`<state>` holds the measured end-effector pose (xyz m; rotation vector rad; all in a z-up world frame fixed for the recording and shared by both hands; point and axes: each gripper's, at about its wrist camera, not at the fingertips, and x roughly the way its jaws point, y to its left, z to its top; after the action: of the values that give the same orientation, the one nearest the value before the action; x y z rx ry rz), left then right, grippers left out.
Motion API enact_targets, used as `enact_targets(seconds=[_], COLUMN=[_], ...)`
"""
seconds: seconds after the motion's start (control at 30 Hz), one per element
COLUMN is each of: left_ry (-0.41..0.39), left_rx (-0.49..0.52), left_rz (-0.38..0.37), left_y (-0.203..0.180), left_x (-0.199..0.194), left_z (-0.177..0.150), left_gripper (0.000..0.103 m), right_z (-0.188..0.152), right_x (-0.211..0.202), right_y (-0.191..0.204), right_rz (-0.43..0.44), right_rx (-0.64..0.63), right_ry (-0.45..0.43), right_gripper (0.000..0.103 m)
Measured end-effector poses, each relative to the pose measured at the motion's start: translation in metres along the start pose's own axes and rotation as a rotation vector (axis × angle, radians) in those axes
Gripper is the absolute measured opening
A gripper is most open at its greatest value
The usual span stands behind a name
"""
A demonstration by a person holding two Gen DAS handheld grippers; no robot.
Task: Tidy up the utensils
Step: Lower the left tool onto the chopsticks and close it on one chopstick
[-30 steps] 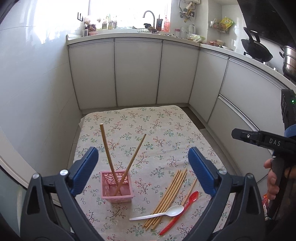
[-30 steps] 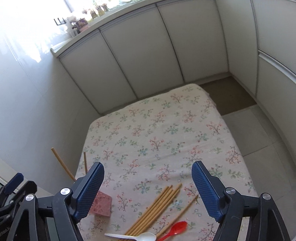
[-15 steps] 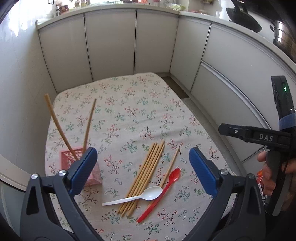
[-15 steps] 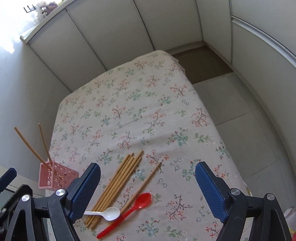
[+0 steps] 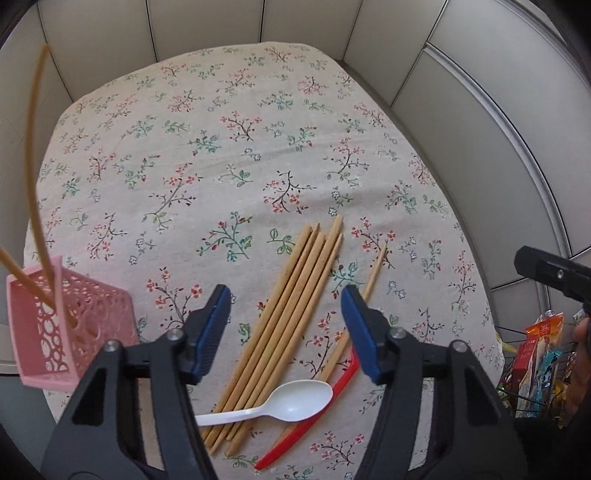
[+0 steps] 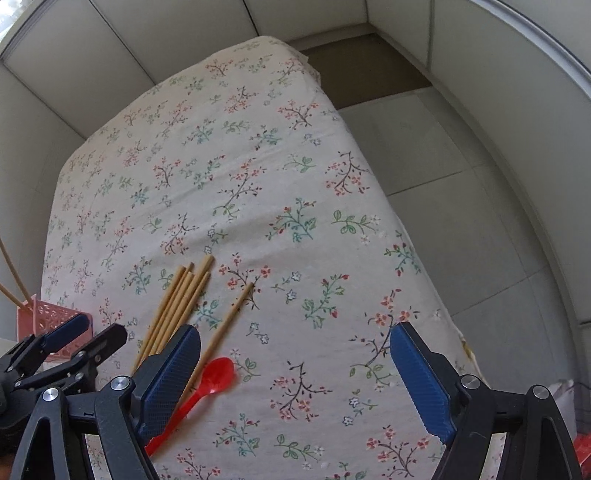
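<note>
A home kitchen. Plain white cabinet doors (image 5: 207, 26) wrap around the corner on two sides, above a tiled floor (image 6: 461, 192). A low table under a flowered tablecloth (image 5: 229, 155) carries chopsticks (image 5: 291, 306), a white spoon (image 5: 291, 400), a red spoon (image 6: 210, 380) and a pink basket (image 5: 70, 321). Snack packets (image 5: 535, 354) sit at the right edge.

Left gripper (image 5: 285, 330) up in air, pointing down, blue fingers (image 5: 212, 326) apart, nothing between them. Right gripper (image 6: 295, 380) also up, pointing down, blue fingers (image 6: 421, 380) spread wider, nothing between them. Both side by side, left one lower.
</note>
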<state>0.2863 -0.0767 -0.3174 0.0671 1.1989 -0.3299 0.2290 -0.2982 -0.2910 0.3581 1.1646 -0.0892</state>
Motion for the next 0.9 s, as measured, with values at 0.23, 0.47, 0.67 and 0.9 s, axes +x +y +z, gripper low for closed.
enact_targets(seconds=[0.23, 0.47, 0.67, 0.9], left_ry=[0.058, 0.078, 0.079, 0.071], left_rx=[-0.042, -0.045, -0.008, 0.017], left_rz=[-0.060, -0.110, -0.107, -0.023], left_y=[0.018, 0.021, 0.009, 0.000], left_x=[0.042, 0.057, 0.059, 0.061], left_z=[0.013, 0.014, 0.013, 0.022], left_gripper=[0.025, 0.017, 0.017, 0.014], right_z=[0.005, 0.010, 0.012, 0.013], right_x=[0.021, 0.036, 0.052, 0.063], right_y=[0.003, 0.003, 0.009, 0.017], right_rz=[0.054, 0.033, 0.031, 0.016], right_rx=[0.030, 0.042, 0.044, 0.026], right_ry=[0.071, 0.106, 0.147, 0.164], right_gripper=[0.088, 0.088, 0.088, 0.088])
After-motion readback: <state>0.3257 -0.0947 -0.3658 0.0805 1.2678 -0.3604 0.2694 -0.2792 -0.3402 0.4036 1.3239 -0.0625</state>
